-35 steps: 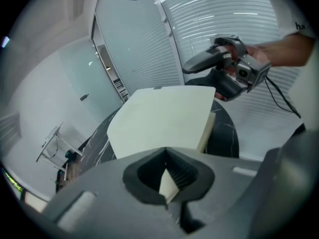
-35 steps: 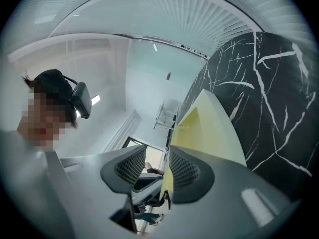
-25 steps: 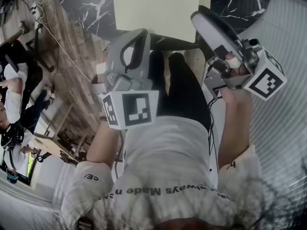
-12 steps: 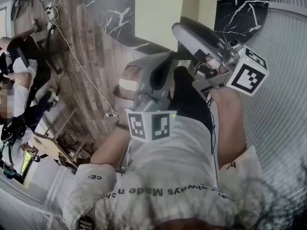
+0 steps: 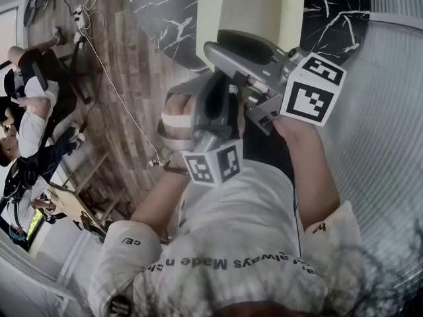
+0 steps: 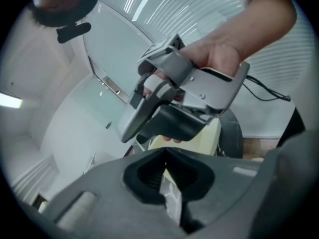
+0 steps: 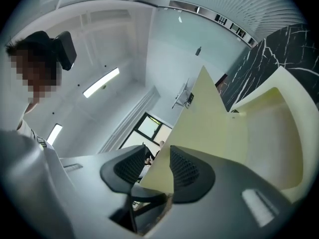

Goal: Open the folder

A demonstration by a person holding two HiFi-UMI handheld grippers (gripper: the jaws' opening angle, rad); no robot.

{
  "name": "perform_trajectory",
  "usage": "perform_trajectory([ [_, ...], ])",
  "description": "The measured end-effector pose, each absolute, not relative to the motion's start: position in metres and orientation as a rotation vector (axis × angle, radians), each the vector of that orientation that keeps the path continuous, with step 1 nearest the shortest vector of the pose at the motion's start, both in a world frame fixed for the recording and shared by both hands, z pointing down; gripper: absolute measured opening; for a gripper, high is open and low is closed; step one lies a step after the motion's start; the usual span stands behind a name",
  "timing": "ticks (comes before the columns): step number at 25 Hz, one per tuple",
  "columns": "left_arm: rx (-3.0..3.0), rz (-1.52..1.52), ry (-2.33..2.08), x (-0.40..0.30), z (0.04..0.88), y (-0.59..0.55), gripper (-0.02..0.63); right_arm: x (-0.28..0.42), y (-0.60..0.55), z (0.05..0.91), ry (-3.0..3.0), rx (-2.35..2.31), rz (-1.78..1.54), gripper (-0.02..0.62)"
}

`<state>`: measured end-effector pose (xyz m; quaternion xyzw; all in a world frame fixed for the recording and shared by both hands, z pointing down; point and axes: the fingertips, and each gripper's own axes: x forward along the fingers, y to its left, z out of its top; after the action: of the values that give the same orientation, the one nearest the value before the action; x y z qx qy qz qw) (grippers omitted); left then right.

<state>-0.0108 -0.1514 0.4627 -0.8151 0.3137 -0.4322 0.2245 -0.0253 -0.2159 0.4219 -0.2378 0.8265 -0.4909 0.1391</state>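
The pale yellow folder lies on the black marble table at the top of the head view. My right gripper reaches over its near edge. In the right gripper view my right gripper is shut on the raised cover, whose corner runs in between the ribbed pads. The other leaf lies lower at the right. My left gripper hangs just below the right one, close to my body. In the left gripper view, my left gripper has its pads together with nothing held, facing the right gripper.
Seated people and a trailing cable are on the wooden floor at the left. A ribbed white wall runs down the right side. My own torso in a white shirt fills the lower head view.
The right gripper has swung left and up over the folder's near edge. The left gripper has risen and rolled, its marker cube turning. The folder sits larger in view.
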Motion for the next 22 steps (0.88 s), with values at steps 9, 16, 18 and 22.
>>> perform_trajectory([
  [9,-2.207,-1.220,1.124,-0.074,0.453,-0.175,0.003,-0.031,-0.205,0.429,2.384,-0.696,-1.434,0.162],
  [16,-2.146,-1.329,1.340,-0.144,0.465,-0.204,0.003,-0.026,-0.192,0.446,2.394,-0.760,-1.460,0.155],
  [18,-2.106,-1.368,1.389,-0.165,0.472,-0.212,0.003,-0.025,-0.190,0.451,2.394,-0.770,-1.462,0.153],
  [22,-2.029,-1.455,1.464,-0.201,0.490,-0.225,0.003,-0.022,-0.186,0.458,2.391,-0.783,-1.470,0.149],
])
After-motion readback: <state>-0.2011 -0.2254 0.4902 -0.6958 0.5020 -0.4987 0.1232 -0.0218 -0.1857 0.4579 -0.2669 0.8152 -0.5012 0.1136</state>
